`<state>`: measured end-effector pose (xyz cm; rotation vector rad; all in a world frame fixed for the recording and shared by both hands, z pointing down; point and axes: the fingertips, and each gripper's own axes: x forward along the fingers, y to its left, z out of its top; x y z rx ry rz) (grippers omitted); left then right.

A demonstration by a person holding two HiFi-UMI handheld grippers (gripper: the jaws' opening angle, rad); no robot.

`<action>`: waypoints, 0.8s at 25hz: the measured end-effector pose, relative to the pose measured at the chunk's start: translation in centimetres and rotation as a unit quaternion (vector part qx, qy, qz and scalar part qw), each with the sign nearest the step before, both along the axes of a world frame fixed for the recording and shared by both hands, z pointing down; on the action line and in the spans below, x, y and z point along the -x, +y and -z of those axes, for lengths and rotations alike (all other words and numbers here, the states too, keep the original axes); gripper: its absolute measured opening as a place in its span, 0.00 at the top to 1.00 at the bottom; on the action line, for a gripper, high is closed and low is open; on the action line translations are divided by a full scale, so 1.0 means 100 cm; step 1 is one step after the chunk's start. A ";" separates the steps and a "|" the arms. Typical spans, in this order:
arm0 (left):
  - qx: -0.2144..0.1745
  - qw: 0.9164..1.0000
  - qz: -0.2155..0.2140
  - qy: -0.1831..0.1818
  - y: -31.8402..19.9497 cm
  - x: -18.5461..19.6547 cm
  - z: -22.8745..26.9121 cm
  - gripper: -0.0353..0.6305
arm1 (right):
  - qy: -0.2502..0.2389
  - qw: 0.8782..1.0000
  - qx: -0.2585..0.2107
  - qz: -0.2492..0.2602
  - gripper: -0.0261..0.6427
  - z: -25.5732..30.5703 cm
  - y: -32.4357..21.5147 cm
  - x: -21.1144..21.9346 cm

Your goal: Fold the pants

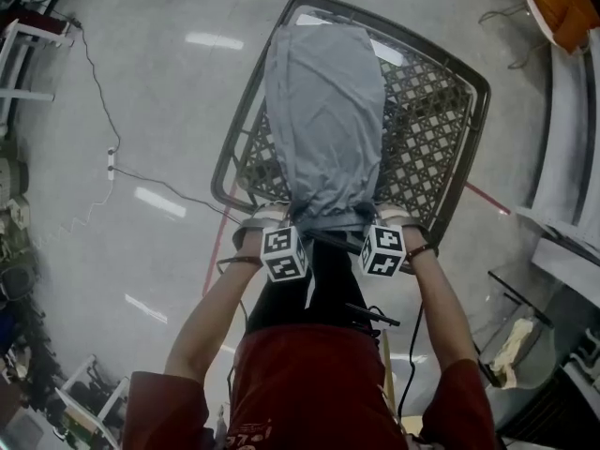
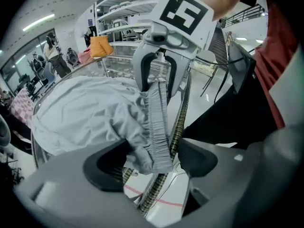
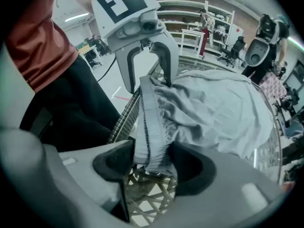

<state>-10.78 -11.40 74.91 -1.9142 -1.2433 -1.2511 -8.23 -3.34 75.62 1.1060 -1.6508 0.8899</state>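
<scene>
My left gripper [image 2: 152,164] stands wide apart. The elastic waistband [image 2: 159,127] of the grey pants [image 1: 323,111] hangs loose between its pads, lying against the pad at 9 o'clock, with a clear gap before the pad at 3 o'clock. My right gripper [image 3: 149,169] is spread just as wide. The other end of that waistband sits between its pads, gathered and slack rather than pinched.

In each gripper view the other gripper shows at 12 o'clock, jaws parted around the same hem.

From my head view both tools point steeply down at the near edge of the lattice table [image 1: 427,111]. The left is at about 7 o'clock of the table and the right at about 5 o'clock, with their marker cubes [image 1: 284,253] facing up at me and my forearms [image 1: 202,331] reaching in from 6 o'clock.

The pants lie flat on the table top as one long grey strip. They run from the waistband at 6 o'clock, right at the rim [image 1: 223,172] nearest me, away toward 12 o'clock, where the leg ends reach the far rim.

Around the table is a glossy grey floor [image 1: 141,92]. A thin cable [image 1: 94,73] trails across it at 9 to 10 o'clock, and an orange cloth [image 1: 567,3] shows at 1 o'clock.
</scene>
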 end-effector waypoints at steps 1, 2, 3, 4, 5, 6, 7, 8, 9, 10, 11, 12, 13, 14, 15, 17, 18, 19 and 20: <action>0.002 1.000 -0.007 -0.004 0.000 -0.002 0.001 0.42 | -0.006 1.000 -0.002 0.001 0.59 0.000 0.000 -0.003; 0.002 1.000 -0.011 -0.006 -0.001 -0.003 0.002 0.42 | -0.011 1.000 -0.005 0.001 0.59 0.000 0.000 -0.005; 0.000 1.000 -0.011 -0.004 -0.003 -0.006 0.003 0.43 | -0.013 1.000 -0.008 0.003 0.59 0.001 -0.001 -0.007; -0.006 1.000 -0.008 0.001 -0.007 -0.009 0.003 0.47 | -0.014 1.000 -0.009 0.006 0.61 0.001 -0.002 -0.009; -0.015 1.000 -0.004 0.008 -0.012 -0.013 0.001 0.58 | -0.012 1.000 -0.009 0.009 0.63 0.001 -0.003 -0.010; -0.022 1.000 0.000 0.013 -0.016 -0.017 -0.001 0.59 | -0.010 1.000 -0.007 0.012 0.66 0.001 -0.003 -0.010; -0.028 0.999 -0.001 0.015 -0.018 -0.020 -0.003 0.60 | -0.007 1.000 -0.006 0.013 0.70 0.000 -0.003 -0.010; -0.033 0.999 -0.006 0.018 -0.017 -0.022 -0.004 0.63 | -0.004 1.000 -0.005 0.012 0.71 0.000 -0.003 -0.010; -0.038 0.999 -0.012 0.021 -0.017 -0.023 -0.005 0.70 | -0.001 1.000 -0.005 0.010 0.73 0.000 -0.003 -0.010; -0.042 0.999 -0.016 0.023 -0.017 -0.023 -0.005 0.76 | 0.001 1.000 -0.006 0.006 0.74 0.000 -0.003 -0.010; -0.044 0.999 -0.016 0.022 -0.017 -0.022 -0.005 0.77 | 0.002 1.000 -0.006 0.002 0.75 0.000 -0.003 -0.010; -0.044 0.999 -0.013 0.019 -0.018 -0.020 -0.006 0.79 | 0.001 1.000 -0.005 -0.002 0.76 0.000 -0.004 -0.009; -0.044 0.999 -0.010 0.017 -0.018 -0.017 -0.006 0.80 | -0.002 1.000 -0.001 -0.006 0.76 0.001 -0.003 -0.008; -0.042 0.999 -0.009 0.015 -0.017 -0.014 -0.007 0.80 | -0.006 1.000 0.003 -0.009 0.77 0.002 -0.003 -0.006; -0.040 0.999 -0.007 0.013 -0.015 -0.010 -0.007 0.81 | -0.010 1.000 0.005 -0.013 0.77 0.003 -0.002 -0.003; -0.037 0.999 -0.007 0.008 -0.013 0.000 -0.005 0.82 | -0.020 1.000 0.007 -0.020 0.78 0.008 -0.002 0.005; -0.035 0.999 -0.007 0.006 -0.012 0.005 -0.003 0.83 | -0.023 0.999 0.007 -0.024 0.78 0.011 -0.002 0.010; -0.032 0.999 -0.010 0.005 -0.011 0.011 -0.001 0.83 | -0.025 0.999 0.007 -0.027 0.79 0.013 -0.001 0.015; -0.030 0.999 -0.013 0.005 -0.009 0.017 0.001 0.83 | -0.026 0.999 0.006 -0.031 0.80 0.016 -0.001 0.021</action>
